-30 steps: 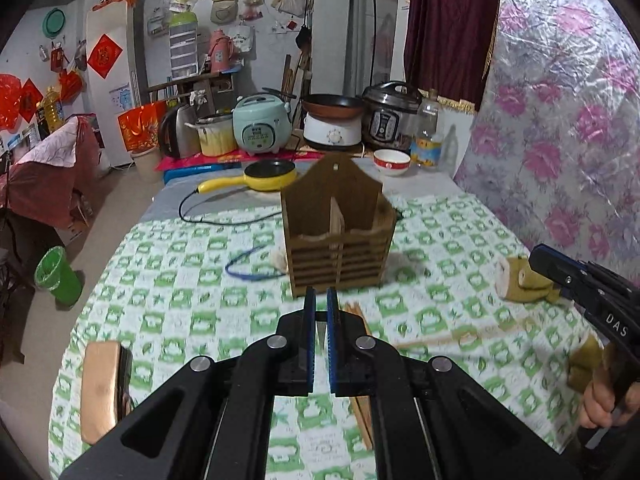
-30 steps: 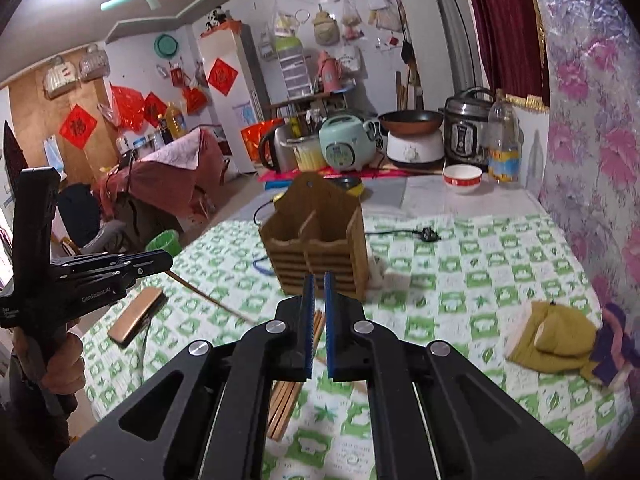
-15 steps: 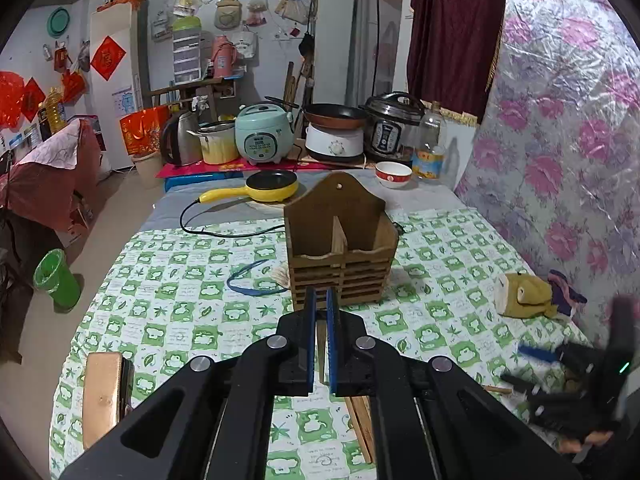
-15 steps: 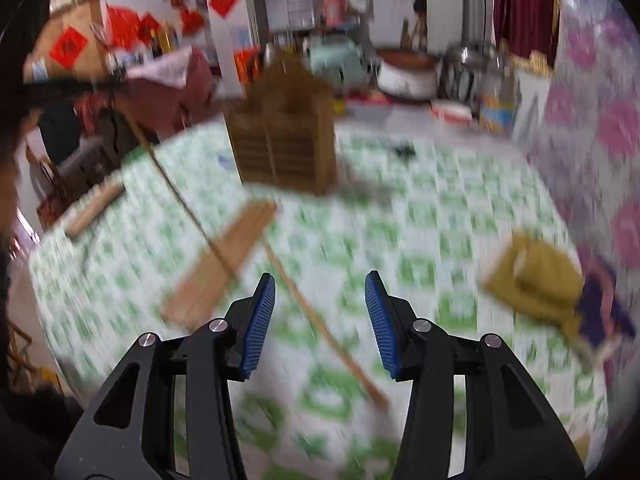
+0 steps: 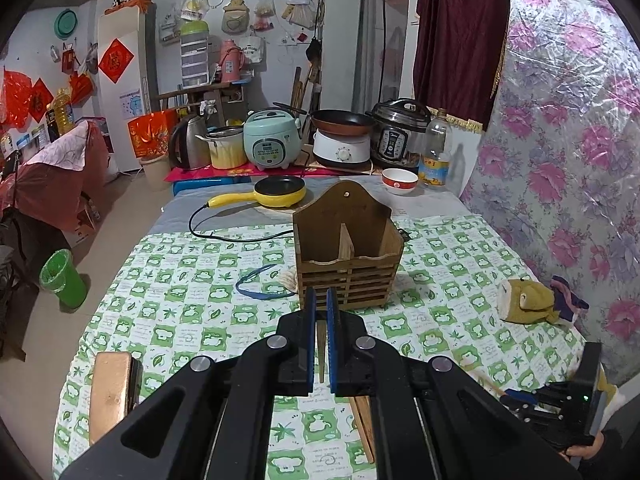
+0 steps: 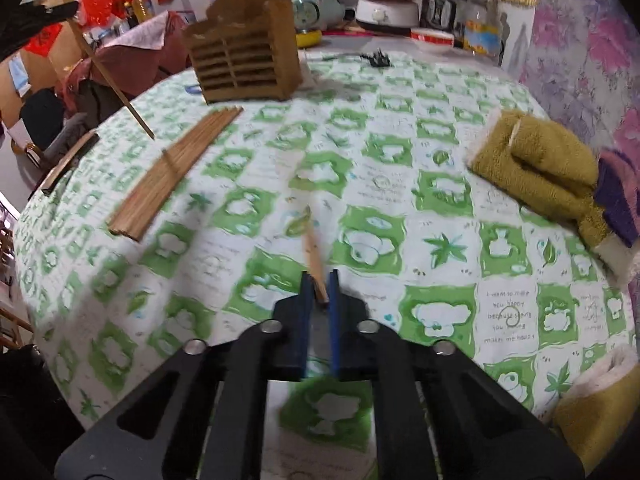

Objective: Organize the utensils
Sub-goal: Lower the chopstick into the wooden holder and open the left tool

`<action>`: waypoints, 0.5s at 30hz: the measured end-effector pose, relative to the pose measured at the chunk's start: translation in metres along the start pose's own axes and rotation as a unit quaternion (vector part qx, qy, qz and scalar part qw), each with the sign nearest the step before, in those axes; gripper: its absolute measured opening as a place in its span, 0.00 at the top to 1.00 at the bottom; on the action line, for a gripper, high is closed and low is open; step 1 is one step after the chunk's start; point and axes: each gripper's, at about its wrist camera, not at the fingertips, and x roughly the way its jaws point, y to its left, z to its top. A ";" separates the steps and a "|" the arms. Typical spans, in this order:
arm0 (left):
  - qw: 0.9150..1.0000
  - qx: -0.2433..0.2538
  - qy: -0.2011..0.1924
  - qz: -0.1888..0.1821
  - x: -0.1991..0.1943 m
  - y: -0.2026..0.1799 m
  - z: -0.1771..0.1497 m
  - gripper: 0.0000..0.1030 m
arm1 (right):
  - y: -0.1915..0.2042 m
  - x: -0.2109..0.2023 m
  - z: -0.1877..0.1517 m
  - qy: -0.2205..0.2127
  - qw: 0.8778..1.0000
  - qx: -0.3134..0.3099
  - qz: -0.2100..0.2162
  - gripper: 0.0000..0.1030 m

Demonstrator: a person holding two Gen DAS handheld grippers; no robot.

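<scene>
A brown wooden utensil holder (image 5: 347,248) with two compartments stands upright mid-table; it also shows in the right wrist view (image 6: 244,56). My left gripper (image 5: 319,304) is shut on a thin chopstick (image 5: 320,356) and hovers above the table; from the right wrist view that chopstick (image 6: 110,80) hangs slanted at upper left. A bundle of chopsticks (image 6: 176,168) lies flat on the tablecloth. My right gripper (image 6: 319,286) is low at the table's near edge, shut on the end of a single chopstick (image 6: 314,256) lying on the cloth.
A blue band (image 5: 260,288) lies left of the holder. A phone (image 5: 110,392) lies at the table's left edge. Yellow and purple cloths (image 6: 544,168) sit at the right. A yellow pan (image 5: 280,196), a bowl (image 5: 399,181) and cookers stand at the back.
My right gripper dropped to the table, opened, then closed on the single chopstick. My left gripper rose a little, still holding its chopstick.
</scene>
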 end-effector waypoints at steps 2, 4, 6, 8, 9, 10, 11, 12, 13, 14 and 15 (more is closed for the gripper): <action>1.000 0.001 -0.001 0.002 -0.001 0.000 0.003 0.95 | 0.009 -0.018 0.009 -0.029 1.000 -0.010 -0.001 0.94; 1.000 0.001 -0.006 0.002 -0.005 0.000 0.007 0.95 | 0.017 -0.039 0.024 -0.061 0.998 -0.021 0.000 0.94; 1.000 0.000 -0.011 -0.001 -0.007 -0.001 0.011 0.95 | 0.024 -0.056 0.038 -0.088 0.996 -0.028 0.003 0.94; 1.000 -0.001 -0.014 -0.003 -0.009 -0.001 0.017 0.95 | 0.031 -0.076 0.060 -0.118 0.992 -0.032 0.010 0.94; 1.000 -0.002 -0.016 -0.003 -0.010 -0.002 0.021 0.95 | 0.034 -0.083 0.072 -0.130 0.991 -0.031 0.015 0.94; 1.000 -0.002 -0.017 -0.003 -0.010 -0.003 0.024 0.95 | 0.035 -0.087 0.083 -0.138 0.990 -0.030 0.020 0.94; 1.000 -0.003 -0.019 -0.002 -0.011 -0.003 0.028 0.95 | 0.037 -0.091 0.092 -0.145 0.989 -0.029 0.025 0.94; 1.000 -0.004 -0.023 -0.001 -0.011 -0.004 0.034 0.95 | 0.041 -0.097 0.106 -0.157 0.987 -0.028 0.032 0.94; 1.000 -0.006 -0.026 0.000 -0.011 -0.004 0.039 0.95 | 0.043 -0.100 0.114 -0.164 0.985 -0.029 0.035 0.94; 1.000 -0.008 -0.030 0.001 -0.012 -0.003 0.046 0.95 | 0.045 -0.104 0.123 -0.171 0.984 -0.031 0.038 0.94; 0.999 -0.010 -0.035 0.002 -0.012 -0.003 0.052 0.95 | 0.048 -0.106 0.132 -0.178 0.983 -0.032 0.040 0.94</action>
